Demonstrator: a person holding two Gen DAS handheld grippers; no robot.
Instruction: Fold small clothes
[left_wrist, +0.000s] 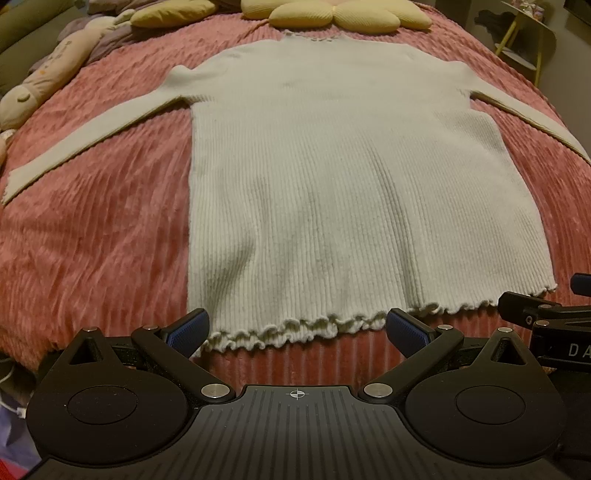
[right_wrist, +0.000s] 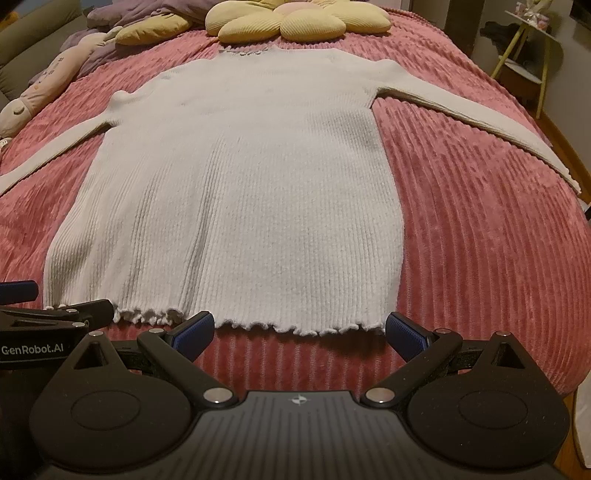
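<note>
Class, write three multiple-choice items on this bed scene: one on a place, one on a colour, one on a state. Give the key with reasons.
1. Where does the sweater lie?
A. on the pink blanket
B. on a chair
C. in a basket

2. What colour is the flower cushion?
A. blue
B. yellow
C. black

3. How are the left gripper and right gripper?
A. both shut on the hem
B. one shut
C. both open

Key: A, the sweater is spread flat on the blanket; B, its petals are yellow; C, each gripper's fingers stand wide apart, holding nothing.

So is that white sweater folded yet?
No, spread flat: the sweater lies on the pink blanket, both sleeves stretched out sideways.
</note>
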